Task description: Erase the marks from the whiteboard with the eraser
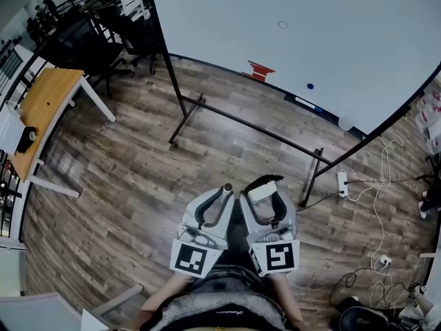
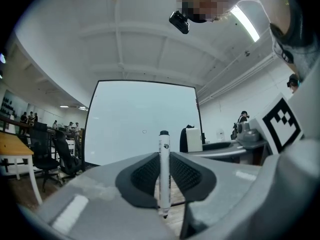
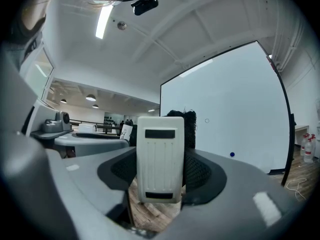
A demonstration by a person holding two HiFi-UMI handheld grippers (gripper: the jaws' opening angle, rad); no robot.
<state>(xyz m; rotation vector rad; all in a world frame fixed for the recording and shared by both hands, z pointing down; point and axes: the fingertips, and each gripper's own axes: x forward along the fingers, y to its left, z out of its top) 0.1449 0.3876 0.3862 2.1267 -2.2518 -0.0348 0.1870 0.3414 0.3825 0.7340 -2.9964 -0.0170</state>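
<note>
Your left hand-held gripper [image 2: 164, 178] pinches a slim cylindrical marker [image 2: 164, 151]; your right hand-held gripper [image 3: 160, 178] clamps a ribbed white plastic eraser [image 3: 160, 154].

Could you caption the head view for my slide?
Facing a whiteboard bearing a small circle, a person holds a marker in the left claw, an eraser in the right claw.

Smooth, faintly glossy white whiteboard [image 1: 331, 40] on matt black metal stand [image 1: 241, 121]. Grained wood-plank floor [image 1: 124, 185]. Ribbed matt white plastic eraser [image 3: 160, 159], dark fuzzy felt behind. Smooth white plastic marker [image 2: 164, 169]. Wood-topped table [image 1: 45, 109].
</note>
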